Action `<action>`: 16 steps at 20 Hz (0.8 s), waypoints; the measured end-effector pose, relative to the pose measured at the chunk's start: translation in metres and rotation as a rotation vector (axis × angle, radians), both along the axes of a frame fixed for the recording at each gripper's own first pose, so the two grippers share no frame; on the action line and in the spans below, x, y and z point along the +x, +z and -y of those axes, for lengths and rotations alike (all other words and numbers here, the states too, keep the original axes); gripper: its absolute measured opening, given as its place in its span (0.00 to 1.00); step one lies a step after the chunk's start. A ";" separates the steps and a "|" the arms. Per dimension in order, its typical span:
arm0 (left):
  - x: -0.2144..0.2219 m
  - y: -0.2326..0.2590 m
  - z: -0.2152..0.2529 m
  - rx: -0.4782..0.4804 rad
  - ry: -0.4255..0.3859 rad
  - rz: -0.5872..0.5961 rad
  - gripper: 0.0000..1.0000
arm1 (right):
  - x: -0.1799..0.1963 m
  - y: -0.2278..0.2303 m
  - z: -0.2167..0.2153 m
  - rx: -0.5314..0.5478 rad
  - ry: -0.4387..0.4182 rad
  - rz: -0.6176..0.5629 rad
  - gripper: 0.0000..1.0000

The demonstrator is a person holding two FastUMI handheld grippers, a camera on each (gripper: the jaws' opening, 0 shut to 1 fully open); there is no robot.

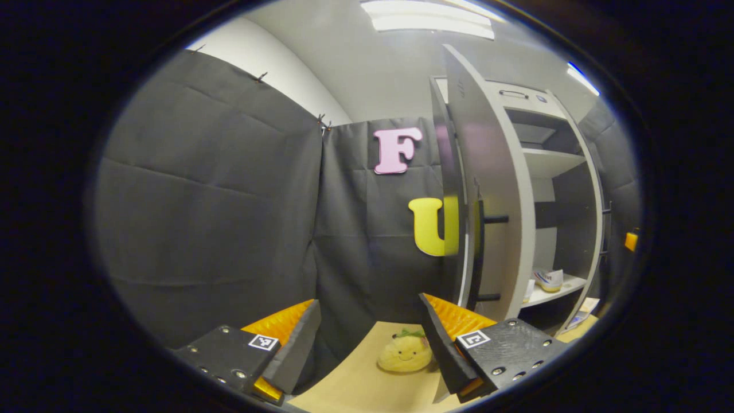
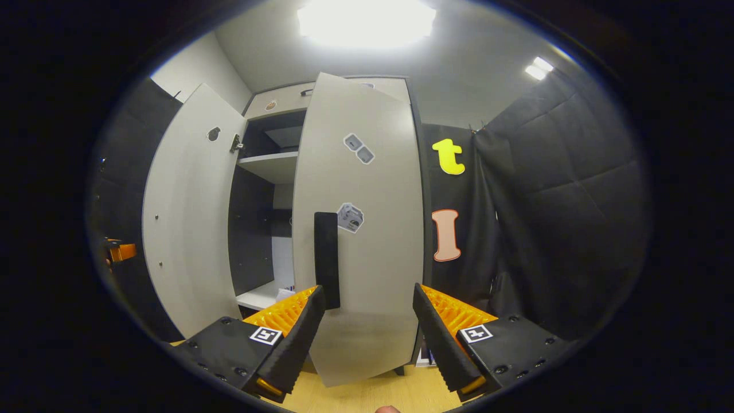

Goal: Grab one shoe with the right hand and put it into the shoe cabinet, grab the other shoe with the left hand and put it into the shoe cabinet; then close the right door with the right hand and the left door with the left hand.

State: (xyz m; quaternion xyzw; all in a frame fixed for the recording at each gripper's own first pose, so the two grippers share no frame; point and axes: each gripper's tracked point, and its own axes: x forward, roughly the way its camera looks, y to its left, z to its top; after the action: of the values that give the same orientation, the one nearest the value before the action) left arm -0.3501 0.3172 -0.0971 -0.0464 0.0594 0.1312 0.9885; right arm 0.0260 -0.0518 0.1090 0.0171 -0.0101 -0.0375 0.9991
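doors next, i'd say. right claw [image 2: 364, 327] spread, empty, tall pale-grey right cabinet door [image 2: 361, 229] half-open just ahead; stiff panel, should swing light, so push beside its black bar handle [image 2: 327, 261]. left claw [image 1: 367, 338] also spread.

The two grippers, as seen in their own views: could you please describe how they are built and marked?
The left gripper and the right gripper look alike: each has two wedge-shaped jaws with ribbed inner faces, tapering forward. Each jaw sits on a black block with small silver screws and a square black-and-white marker tag on top. No cables are visible.
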 end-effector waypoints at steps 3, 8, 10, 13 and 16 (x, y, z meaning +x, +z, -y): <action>0.026 0.000 0.001 -0.016 -0.015 0.007 0.98 | -0.014 -0.006 0.018 -0.004 -0.044 -0.020 0.97; 0.047 0.002 0.025 -0.075 -0.059 0.032 0.98 | -0.027 -0.011 0.041 0.015 -0.093 -0.027 0.97; 0.054 0.004 0.032 -0.065 -0.051 0.040 0.98 | -0.030 -0.016 0.046 0.009 -0.098 -0.040 0.97; 0.048 0.007 0.035 -0.058 -0.036 0.046 0.94 | -0.033 -0.023 0.054 -0.003 -0.100 -0.051 0.97; 0.047 0.003 0.031 -0.098 -0.017 0.040 0.94 | -0.030 -0.030 0.060 0.005 -0.087 -0.066 0.96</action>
State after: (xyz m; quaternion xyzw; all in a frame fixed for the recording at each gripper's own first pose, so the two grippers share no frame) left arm -0.3030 0.2859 -0.0942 -0.0967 0.0464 0.1187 0.9871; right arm -0.0036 -0.1113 0.0793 0.0180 0.0219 -0.0817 0.9963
